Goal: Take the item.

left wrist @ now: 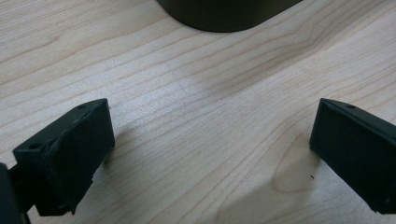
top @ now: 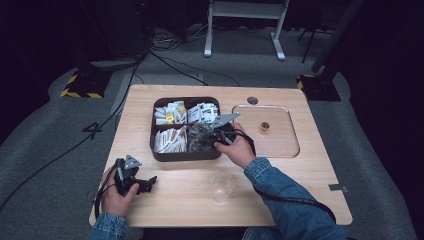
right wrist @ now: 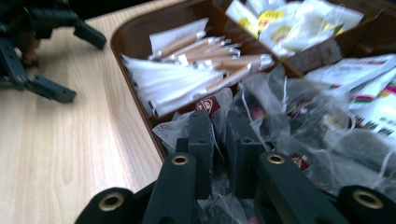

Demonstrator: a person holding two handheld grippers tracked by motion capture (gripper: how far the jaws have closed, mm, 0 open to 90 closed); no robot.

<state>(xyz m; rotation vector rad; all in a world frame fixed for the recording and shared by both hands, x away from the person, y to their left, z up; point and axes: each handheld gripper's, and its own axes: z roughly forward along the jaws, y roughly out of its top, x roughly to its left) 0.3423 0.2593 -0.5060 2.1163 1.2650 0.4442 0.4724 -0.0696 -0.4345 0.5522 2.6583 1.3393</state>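
My right claw [right wrist: 219, 140] is clamped on a clear crinkly plastic sachet with a dark red label [right wrist: 212, 106], which lies at the near edge of one compartment of the dark brown four-part plastic tray [top: 156, 150] in the middle of the pale wooden desk [top: 280, 192]; the two black jaws stand close together with the film pinched between them. I judge this sachet very light, soft and slippery: the film gives under the pads and could slide out, and whatever is inside could be crushed by a hard squeeze, so the flat sealed edge near the label is the best place to hold, not the puffed middle. Loose sachets of the same kind [right wrist: 322, 126] crowd round it, touching and overlapping, and one may cling and lift with mine. The tray's wall rises just beside the grip and could catch a trailing corner. The next compartment holds white paper-wrapped sticks [right wrist: 187, 70], the far ones white and yellow packets [right wrist: 280, 23]. On the desk nearer me stands a clear plastic cup [top: 222, 186], well apart from the tray, and to the right lies a clear shallow tray [top: 292, 145] with a small brown item [top: 264, 126] in it. My left claw [top: 134, 179] rests on the desk's near left corner, jaws wide apart, gripping nothing.
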